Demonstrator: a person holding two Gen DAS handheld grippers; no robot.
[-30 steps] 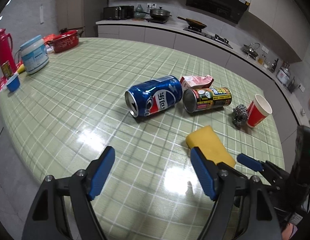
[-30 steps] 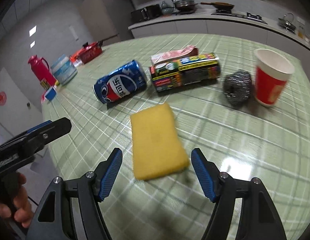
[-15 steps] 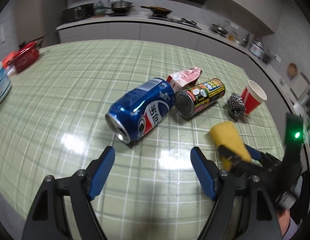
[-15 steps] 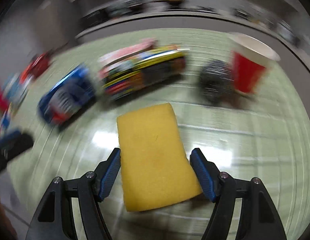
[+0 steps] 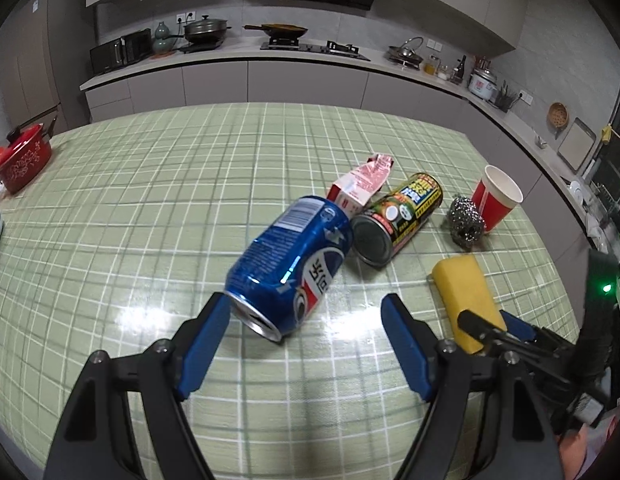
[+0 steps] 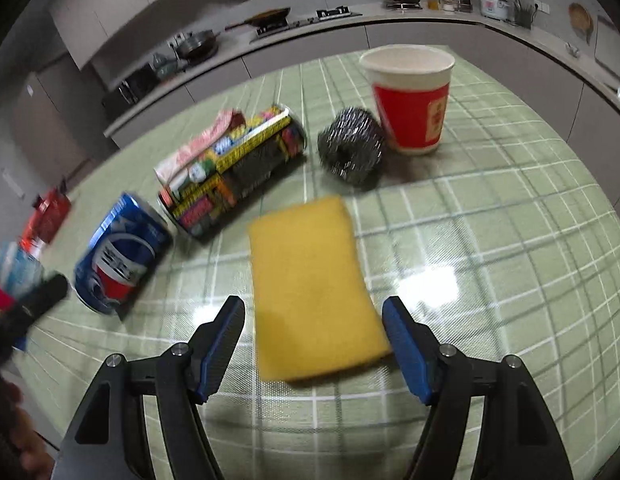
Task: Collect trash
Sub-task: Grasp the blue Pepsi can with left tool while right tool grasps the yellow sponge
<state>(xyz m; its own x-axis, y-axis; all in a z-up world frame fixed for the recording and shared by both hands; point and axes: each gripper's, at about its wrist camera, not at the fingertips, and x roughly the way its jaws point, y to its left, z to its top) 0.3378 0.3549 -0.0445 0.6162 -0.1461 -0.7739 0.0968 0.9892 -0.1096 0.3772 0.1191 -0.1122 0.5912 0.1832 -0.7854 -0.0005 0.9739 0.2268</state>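
Left wrist view gives us the left gripper (image 5: 305, 344) with jaws spread, the near end of the blue soda can (image 5: 287, 270) lying between its tips, not clamped. Just right of the can lie a yellow-and-black tin (image 5: 398, 216) and a crumpled pink carton (image 5: 360, 186) on the green checked table (image 5: 149, 208). Our right gripper (image 6: 314, 350) also stands open, straddling the yellow sponge (image 6: 310, 284) without pressing it. Farther off sit a steel scourer (image 6: 350, 144) and a red paper cup (image 6: 410, 100).
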